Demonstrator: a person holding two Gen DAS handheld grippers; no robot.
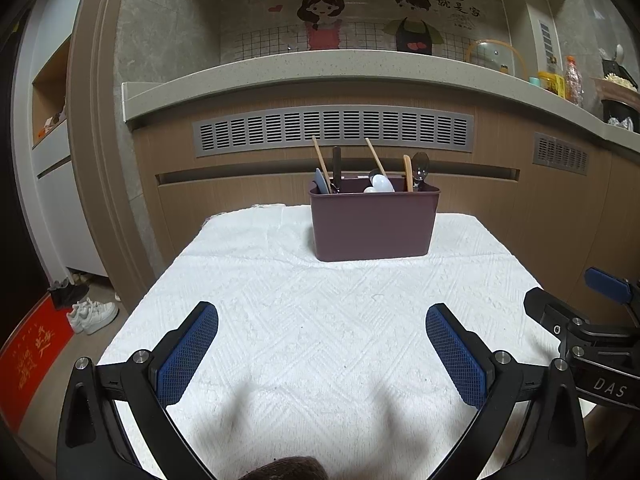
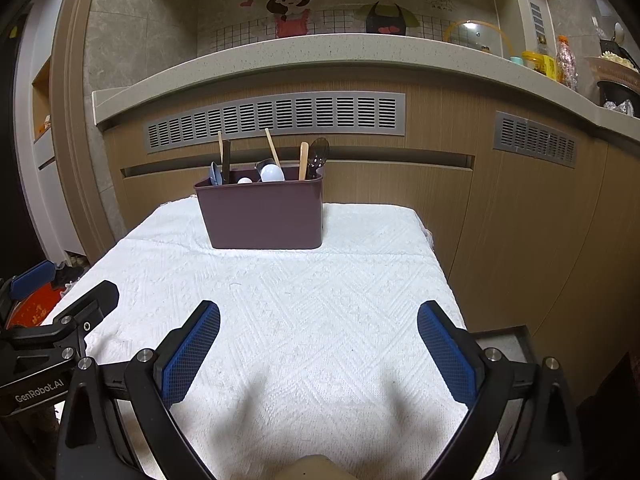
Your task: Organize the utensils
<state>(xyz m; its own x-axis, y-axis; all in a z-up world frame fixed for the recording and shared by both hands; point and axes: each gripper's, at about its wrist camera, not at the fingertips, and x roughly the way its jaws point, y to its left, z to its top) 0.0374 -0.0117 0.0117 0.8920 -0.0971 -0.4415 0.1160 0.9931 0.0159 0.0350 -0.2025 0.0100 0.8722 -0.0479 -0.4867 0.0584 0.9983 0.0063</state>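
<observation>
A dark maroon utensil holder [image 1: 372, 224] stands at the far end of a table covered with a white textured towel [image 1: 304, 320]. It also shows in the right wrist view [image 2: 262, 218]. Wooden chopsticks [image 1: 375, 157], a wooden spoon [image 1: 408, 172], a black spoon [image 1: 420, 166], white spoons [image 1: 382, 183] and a blue utensil [image 1: 320, 182] stick up from it. My left gripper [image 1: 322, 314] is open and empty over the near towel. My right gripper [image 2: 319, 312] is open and empty beside it, and part of it shows in the left wrist view [image 1: 576, 312].
A wooden cabinet front with grey vents [image 1: 332, 130] and a stone counter [image 1: 320, 68] stand behind the table. Bottles and jars [image 1: 564, 80] stand on the counter at the right. White shoes [image 1: 94, 314] and a red mat [image 1: 28, 360] lie on the floor at the left.
</observation>
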